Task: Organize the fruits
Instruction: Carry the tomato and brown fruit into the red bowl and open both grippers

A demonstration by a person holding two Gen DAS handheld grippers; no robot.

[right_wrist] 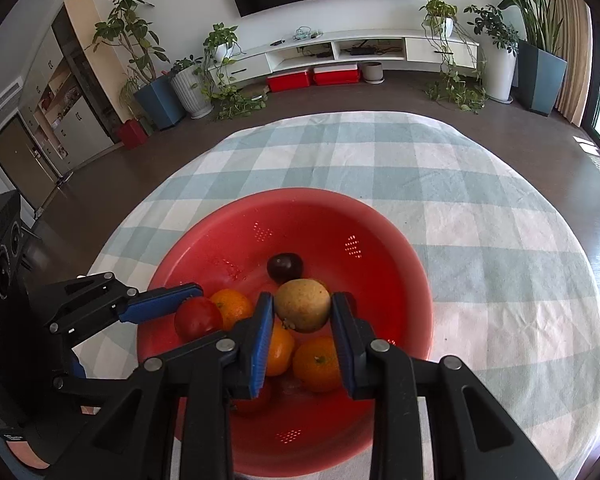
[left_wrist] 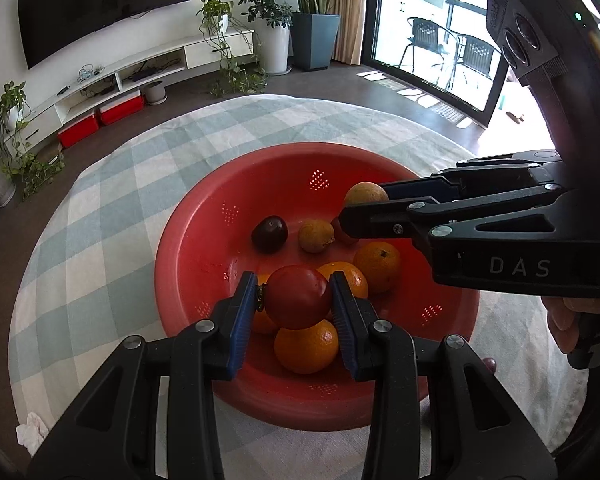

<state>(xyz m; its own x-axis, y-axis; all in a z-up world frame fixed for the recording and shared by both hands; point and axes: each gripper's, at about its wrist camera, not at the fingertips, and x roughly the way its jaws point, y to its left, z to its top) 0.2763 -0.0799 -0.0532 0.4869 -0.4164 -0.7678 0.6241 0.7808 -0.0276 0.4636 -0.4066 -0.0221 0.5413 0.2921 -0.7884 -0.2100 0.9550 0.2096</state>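
Observation:
A red colander bowl [left_wrist: 192, 248] sits on the checked tablecloth and also shows in the right wrist view [right_wrist: 396, 264]. My left gripper [left_wrist: 296, 300] is shut on a red tomato [left_wrist: 296, 296] above the bowl; the tomato also shows in the right wrist view [right_wrist: 198, 318]. My right gripper [right_wrist: 302, 312] is shut on a yellow-brown fruit [right_wrist: 303, 305], which also shows in the left wrist view [left_wrist: 364, 194] above the bowl. Inside lie several oranges [left_wrist: 306, 346], a dark plum [left_wrist: 269, 233] and a small yellow-brown fruit [left_wrist: 315, 235].
The round table carries a green and white checked cloth [right_wrist: 480, 208]. A crumpled white tissue [left_wrist: 32, 434] lies at the near left table edge. Beyond are a TV cabinet [right_wrist: 340, 50], potted plants [right_wrist: 500, 40] and a glass door [left_wrist: 440, 32].

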